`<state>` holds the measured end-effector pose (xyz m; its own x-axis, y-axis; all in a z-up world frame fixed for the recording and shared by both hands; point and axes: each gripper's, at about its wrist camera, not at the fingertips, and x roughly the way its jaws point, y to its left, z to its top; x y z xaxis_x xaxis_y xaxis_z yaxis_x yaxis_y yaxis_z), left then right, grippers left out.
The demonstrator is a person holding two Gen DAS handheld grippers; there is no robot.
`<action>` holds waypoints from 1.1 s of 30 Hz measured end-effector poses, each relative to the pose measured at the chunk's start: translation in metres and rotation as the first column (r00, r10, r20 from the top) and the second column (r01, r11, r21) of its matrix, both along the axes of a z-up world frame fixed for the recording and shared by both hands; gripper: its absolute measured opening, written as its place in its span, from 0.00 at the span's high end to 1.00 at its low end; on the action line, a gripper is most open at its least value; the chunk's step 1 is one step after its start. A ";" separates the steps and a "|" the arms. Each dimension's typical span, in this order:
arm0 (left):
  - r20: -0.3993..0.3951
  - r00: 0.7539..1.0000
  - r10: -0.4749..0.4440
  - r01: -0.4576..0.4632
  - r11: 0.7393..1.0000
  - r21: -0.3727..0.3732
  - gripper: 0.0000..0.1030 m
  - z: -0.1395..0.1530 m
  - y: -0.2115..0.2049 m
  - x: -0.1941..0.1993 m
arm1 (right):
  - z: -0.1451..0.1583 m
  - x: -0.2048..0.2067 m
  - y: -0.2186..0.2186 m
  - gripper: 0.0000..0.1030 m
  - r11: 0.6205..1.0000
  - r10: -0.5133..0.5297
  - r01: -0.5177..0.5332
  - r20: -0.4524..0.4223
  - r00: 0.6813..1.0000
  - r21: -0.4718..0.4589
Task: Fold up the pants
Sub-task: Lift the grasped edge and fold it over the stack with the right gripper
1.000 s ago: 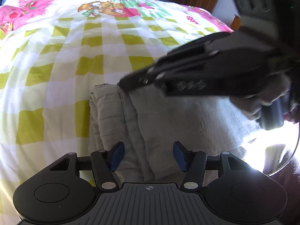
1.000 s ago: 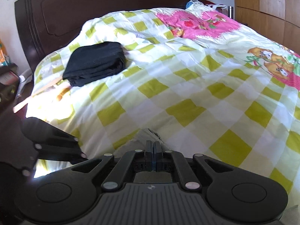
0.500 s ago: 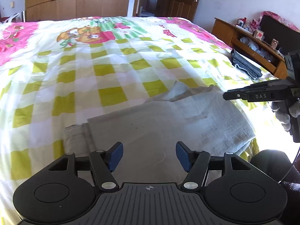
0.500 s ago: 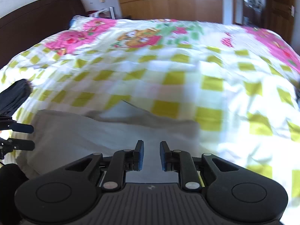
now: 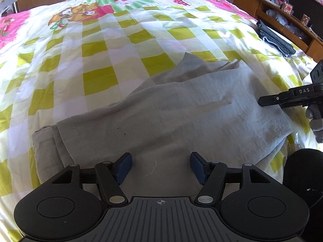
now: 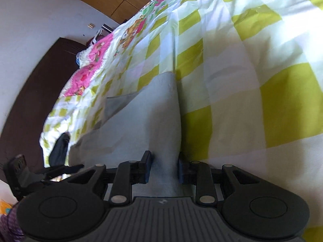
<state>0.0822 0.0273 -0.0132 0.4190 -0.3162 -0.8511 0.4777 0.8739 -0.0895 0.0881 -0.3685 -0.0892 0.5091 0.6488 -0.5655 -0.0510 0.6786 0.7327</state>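
Note:
The grey-beige pants (image 5: 171, 111) lie folded in layers on the checked bedspread (image 5: 90, 46), long side running left to right. My left gripper (image 5: 160, 166) is open and empty, hovering over the pants' near edge. My right gripper (image 6: 163, 166) is open, its blue pads either side of a narrow raised part of the pants (image 6: 153, 125); contact is unclear. The right gripper also shows in the left wrist view (image 5: 290, 97), at the pants' right end.
A dark folded garment (image 5: 276, 38) lies near the bed's right edge by a wooden shelf (image 5: 282, 14). A dark headboard (image 6: 30, 104) and wooden wardrobe (image 6: 131, 2) stand beyond the bed. Another dark folded item (image 6: 59, 151) lies left of the pants.
The right gripper was shut a second ago, let go and opened wider; its view swung and tilted over the pants' end. The left gripper stayed open and drew slightly closer to the pants.

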 end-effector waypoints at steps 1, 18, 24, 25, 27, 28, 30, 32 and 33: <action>-0.004 1.000 0.012 -0.012 1.000 0.007 0.38 -0.002 -0.001 0.001 | 0.001 0.002 0.005 0.63 1.000 0.018 -0.018 0.011 1.000 0.015; 0.173 0.979 -0.105 0.080 0.986 0.146 0.32 0.012 -0.046 -0.033 | 0.112 -0.032 0.000 0.80 0.990 -0.096 0.108 0.135 0.986 -0.089; 0.100 0.994 -0.047 0.035 0.993 0.116 0.31 0.009 -0.001 -0.041 | 0.163 -0.013 0.111 0.80 0.986 0.103 -0.072 0.211 0.972 -0.149; 0.114 0.993 -0.031 0.020 0.995 0.093 0.31 0.014 0.007 -0.044 | 0.164 -0.011 0.134 0.80 0.981 0.136 -0.102 0.206 0.969 -0.166; 0.136 0.991 0.010 -0.020 0.997 0.077 0.31 0.020 0.023 -0.051 | 0.157 -0.006 0.177 0.80 0.968 0.192 -0.155 0.180 0.965 -0.199; 0.138 0.990 0.018 -0.029 0.997 0.075 0.31 0.021 0.030 -0.053 | 0.150 -0.004 0.196 0.80 0.962 0.209 -0.173 0.161 0.965 -0.211; 0.128 0.991 0.029 -0.038 0.997 0.066 0.31 0.020 0.043 -0.058 | 0.136 0.001 0.230 0.80 0.946 0.245 -0.211 0.119 0.962 -0.248; 0.110 0.994 0.026 -0.032 0.998 0.054 0.31 0.017 0.054 -0.062 | 0.123 0.000 0.265 0.80 0.913 0.292 -0.247 0.098 0.951 -0.326; 0.104 0.994 0.032 -0.036 0.998 0.044 0.31 0.015 0.058 -0.063 | 0.116 0.000 0.277 0.80 0.897 0.305 -0.258 0.083 0.949 -0.359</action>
<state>0.0193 0.0857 0.0013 0.5153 -0.2624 -0.8159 0.4524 0.8918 -0.0011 0.0877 -0.0911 0.0266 0.4199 0.5566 -0.7168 -0.3579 0.8274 0.4329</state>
